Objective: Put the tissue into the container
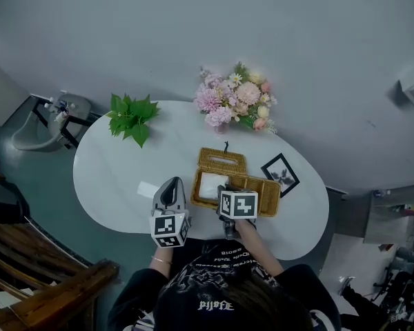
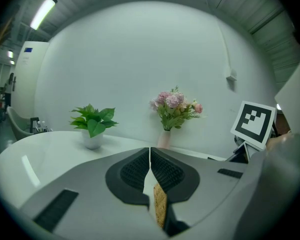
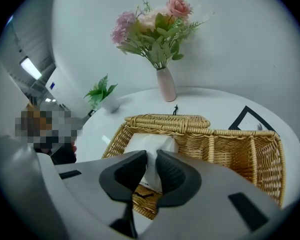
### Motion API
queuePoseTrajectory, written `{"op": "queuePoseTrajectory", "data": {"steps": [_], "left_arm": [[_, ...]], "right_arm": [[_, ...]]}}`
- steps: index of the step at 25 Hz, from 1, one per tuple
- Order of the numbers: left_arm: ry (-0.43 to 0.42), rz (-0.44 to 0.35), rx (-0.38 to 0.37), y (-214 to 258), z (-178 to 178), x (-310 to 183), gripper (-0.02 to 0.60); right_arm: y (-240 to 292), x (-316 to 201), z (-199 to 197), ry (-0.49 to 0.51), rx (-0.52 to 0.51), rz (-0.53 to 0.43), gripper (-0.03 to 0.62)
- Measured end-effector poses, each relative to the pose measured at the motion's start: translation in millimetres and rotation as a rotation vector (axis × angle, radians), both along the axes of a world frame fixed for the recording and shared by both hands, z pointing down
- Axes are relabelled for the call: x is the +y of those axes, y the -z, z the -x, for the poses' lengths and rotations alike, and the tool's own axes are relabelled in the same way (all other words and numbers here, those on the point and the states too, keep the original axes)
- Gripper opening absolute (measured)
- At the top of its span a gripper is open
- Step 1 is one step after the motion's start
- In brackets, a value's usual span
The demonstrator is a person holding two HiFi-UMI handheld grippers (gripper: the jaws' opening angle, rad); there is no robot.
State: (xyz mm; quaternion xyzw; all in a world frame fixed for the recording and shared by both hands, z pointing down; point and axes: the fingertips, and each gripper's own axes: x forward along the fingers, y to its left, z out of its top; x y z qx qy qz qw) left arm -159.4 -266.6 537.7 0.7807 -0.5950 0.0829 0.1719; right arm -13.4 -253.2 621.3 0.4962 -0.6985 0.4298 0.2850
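A white tissue pack (image 1: 210,184) (image 3: 151,143) lies in the left compartment of a woven wicker container (image 1: 270,187) (image 3: 246,145) at the table's middle. My right gripper (image 1: 221,196) (image 3: 151,157) hangs over that compartment's near side, its dark pads closed against the two sides of the tissue, which fills the narrow gap between them. The container's right compartment looks bare. My left gripper (image 1: 171,187) (image 2: 150,157) floats just left of the container above the table, shut, with nothing between its pads. A wicker lid (image 1: 222,160) (image 3: 167,121) stands at the back of the container.
A vase of pink flowers (image 1: 233,102) and a small green plant (image 1: 132,116) stand at the table's far side. A black picture frame (image 1: 280,174) lies right of the container. A white slip (image 1: 148,189) rests on the table (image 1: 110,171) by the left gripper. Wooden furniture (image 1: 41,288) sits at lower left.
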Motion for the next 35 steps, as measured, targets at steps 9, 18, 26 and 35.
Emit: {"op": "queuePoseTrajectory", "data": {"steps": [9,18,26,35], "left_arm": [[-0.043,0.013,0.008,-5.9,-3.7,2.3,0.026],[-0.106,0.043,0.044,-14.3,-14.6,9.1,0.026],[-0.191,0.039,0.061,-6.4,-30.3,17.3,0.026],[-0.233,-0.002,0.041,0.8,-39.1,23.7,0.026]], "right_arm": [[-1.1,4.0,2.6,0.01,-0.009,0.012,0.21],[7.8,4.1,-7.0,-0.037,-0.015,-0.068,0.263],[53.2,-5.6,-17.8,-0.109,-0.013,-0.39,0.264],[57.5,5.2,-20.5,-0.132,0.088,-0.52,0.092]]}}
